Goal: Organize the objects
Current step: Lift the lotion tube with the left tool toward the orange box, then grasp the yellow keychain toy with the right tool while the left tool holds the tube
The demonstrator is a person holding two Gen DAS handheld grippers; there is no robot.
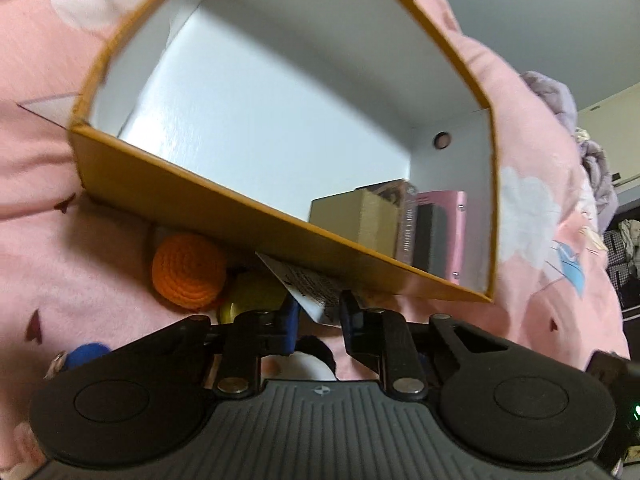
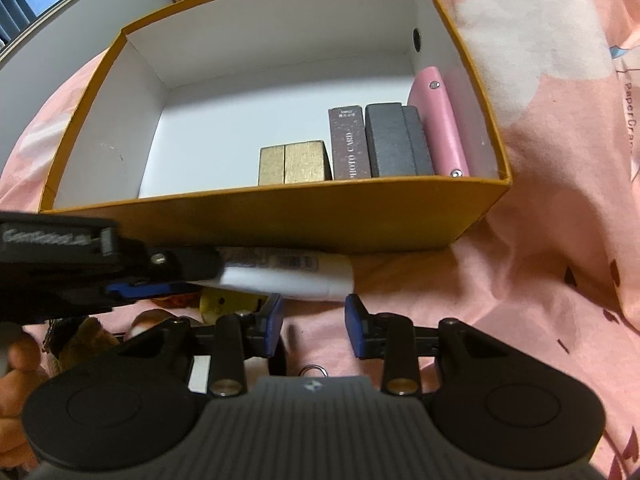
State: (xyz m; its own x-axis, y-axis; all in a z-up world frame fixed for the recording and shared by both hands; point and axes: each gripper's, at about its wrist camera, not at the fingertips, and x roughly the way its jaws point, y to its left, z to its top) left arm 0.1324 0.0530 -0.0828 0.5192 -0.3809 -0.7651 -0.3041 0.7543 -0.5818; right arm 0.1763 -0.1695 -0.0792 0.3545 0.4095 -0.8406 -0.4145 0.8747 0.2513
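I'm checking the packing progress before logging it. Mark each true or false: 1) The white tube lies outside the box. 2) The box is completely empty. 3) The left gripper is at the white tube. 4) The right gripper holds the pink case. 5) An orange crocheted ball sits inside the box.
1) True: the white tube lies on the pink bedding against the yellow box's front wall.
2) False: a gold block, a photo card box, a grey box and a pink case stand inside.
3) True: the left gripper is closed on the tube's end.
4) False: the right gripper is open and empty.
5) False: the orange crocheted ball lies outside, on the bedding.
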